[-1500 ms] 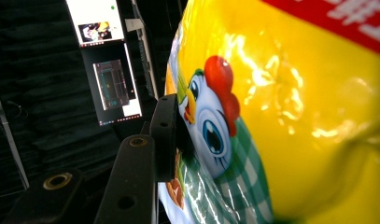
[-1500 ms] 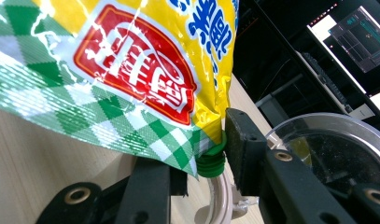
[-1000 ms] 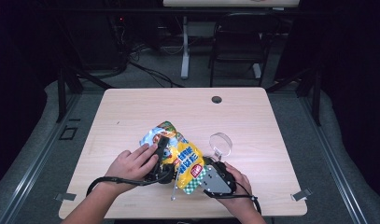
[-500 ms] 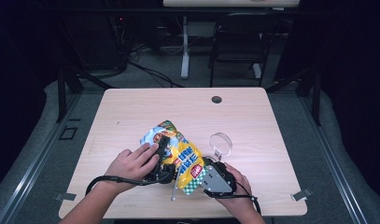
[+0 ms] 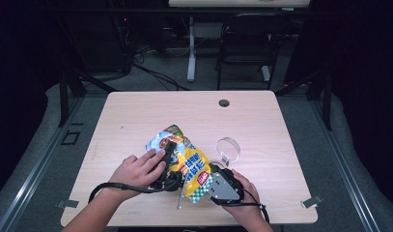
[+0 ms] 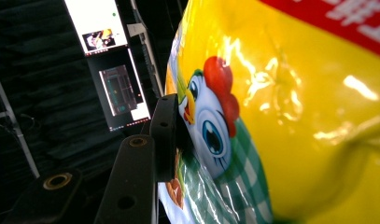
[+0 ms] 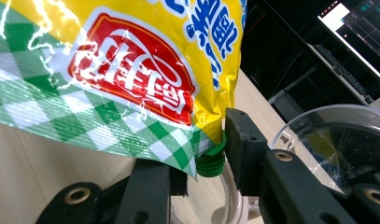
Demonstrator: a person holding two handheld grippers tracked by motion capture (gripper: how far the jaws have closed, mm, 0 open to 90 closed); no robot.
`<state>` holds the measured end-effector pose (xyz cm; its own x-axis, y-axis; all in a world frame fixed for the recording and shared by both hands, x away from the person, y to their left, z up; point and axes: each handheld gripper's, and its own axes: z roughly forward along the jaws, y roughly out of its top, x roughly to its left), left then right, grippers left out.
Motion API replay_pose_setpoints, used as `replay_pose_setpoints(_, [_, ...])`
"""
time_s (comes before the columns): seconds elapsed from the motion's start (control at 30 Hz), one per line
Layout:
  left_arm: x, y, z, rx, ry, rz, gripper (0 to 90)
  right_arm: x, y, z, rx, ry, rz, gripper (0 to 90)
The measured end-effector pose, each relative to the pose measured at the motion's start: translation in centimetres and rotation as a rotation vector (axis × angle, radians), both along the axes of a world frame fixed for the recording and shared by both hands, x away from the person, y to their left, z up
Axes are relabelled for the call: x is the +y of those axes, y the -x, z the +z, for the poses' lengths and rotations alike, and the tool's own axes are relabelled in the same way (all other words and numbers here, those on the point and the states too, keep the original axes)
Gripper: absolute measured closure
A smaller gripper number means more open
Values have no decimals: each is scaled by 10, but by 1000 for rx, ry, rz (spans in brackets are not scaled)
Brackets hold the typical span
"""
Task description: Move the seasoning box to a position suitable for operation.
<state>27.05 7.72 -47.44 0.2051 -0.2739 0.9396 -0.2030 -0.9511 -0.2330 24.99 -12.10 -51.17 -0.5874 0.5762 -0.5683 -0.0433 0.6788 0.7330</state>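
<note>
A yellow snack bag with a green checked base and a red label is held tilted above the front of the table. My left gripper is shut on the bag's left side. Its near finger presses the bag beside a printed chicken, and the bag hides the other finger. My right gripper holds the bag's lower right corner. In the right gripper view the green corner sits pinched in the right gripper.
A clear round bowl stands just right of the bag, close behind my right gripper's jaws. A cable hole marks the table's far edge. A chair stands behind the table.
</note>
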Motion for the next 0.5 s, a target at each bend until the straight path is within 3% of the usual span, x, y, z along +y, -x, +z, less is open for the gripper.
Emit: replay_pose_setpoints(0.5, [-3, 1, 0, -26, -25, -7, 655, -1, 0, -1, 11, -9, -5, 712])
